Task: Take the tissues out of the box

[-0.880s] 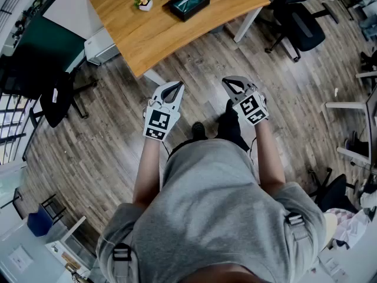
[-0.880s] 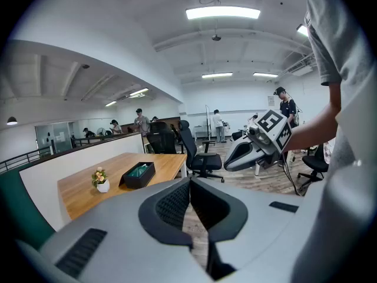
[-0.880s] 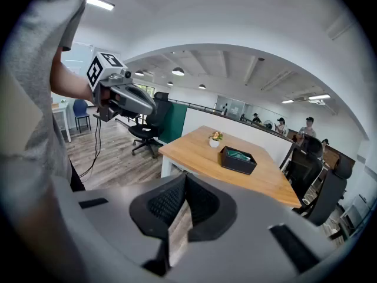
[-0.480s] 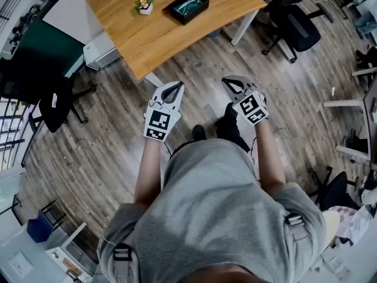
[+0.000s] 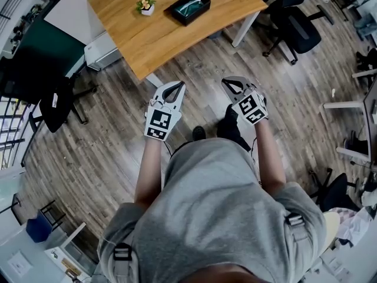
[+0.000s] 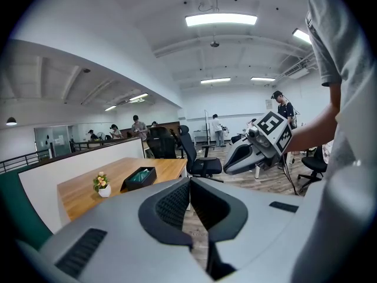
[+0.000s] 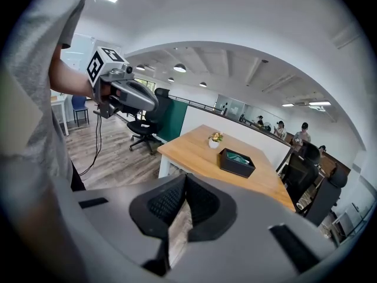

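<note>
Wood-plank flooring (image 5: 88,134) is spreading under a person in a grey shirt (image 5: 206,205), who is holding both tools out in front at waist height. A light wooden table with white legs (image 5: 165,37) is standing at the far side. A black wheeled office chair (image 5: 297,22) is sitting at its right end, and a dark green panel (image 5: 41,52) is standing to its left. A small white pot of flowers (image 5: 145,5) is resting on the far part of the tabletop.

The black rectangular tissue box (image 5: 190,6), with a pale tissue showing in its top opening, is lying on the table just right of the pot. It is sitting well apart from both tools, far ahead of them; bare tabletop and a strip of floor are lying between.

The left gripper (image 5: 178,84) is pointing toward the table's near edge, its jaws pressing together on nothing. The right gripper (image 5: 226,80) is hovering beside it, its jaws likewise pressing together and gripping nothing.
</note>
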Available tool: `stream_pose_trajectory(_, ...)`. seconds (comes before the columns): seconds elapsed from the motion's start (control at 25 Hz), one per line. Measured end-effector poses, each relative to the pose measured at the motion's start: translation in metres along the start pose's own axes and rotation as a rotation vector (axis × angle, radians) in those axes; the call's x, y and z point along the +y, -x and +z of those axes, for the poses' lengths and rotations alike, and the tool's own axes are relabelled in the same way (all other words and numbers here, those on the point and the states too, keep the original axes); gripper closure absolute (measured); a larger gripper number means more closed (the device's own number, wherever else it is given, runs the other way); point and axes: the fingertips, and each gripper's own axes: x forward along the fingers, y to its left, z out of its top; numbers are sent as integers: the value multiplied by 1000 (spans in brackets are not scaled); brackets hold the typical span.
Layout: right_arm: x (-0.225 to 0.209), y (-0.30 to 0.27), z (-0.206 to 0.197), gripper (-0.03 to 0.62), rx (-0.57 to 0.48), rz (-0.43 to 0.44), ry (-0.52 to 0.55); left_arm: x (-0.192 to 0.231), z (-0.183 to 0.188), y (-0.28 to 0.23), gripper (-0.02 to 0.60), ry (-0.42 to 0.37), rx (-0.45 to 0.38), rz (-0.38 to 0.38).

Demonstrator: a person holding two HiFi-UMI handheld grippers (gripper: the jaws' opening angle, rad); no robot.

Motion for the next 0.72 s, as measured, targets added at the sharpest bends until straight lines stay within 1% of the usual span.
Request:
stream_pose_trajectory(0.2,-1,1,0,586,3,6,8,-3,3,-2,560,0,3,-11)
stream_pose_trajectory(0.4,-4,2,3,586,-18,5,2,-4,7,-5,560,-6,3,-13)
stream_pose_trajectory(0.72,-9,4,8,563,-61,-3,-21,-5,13,-5,558,-6,-16,-16)
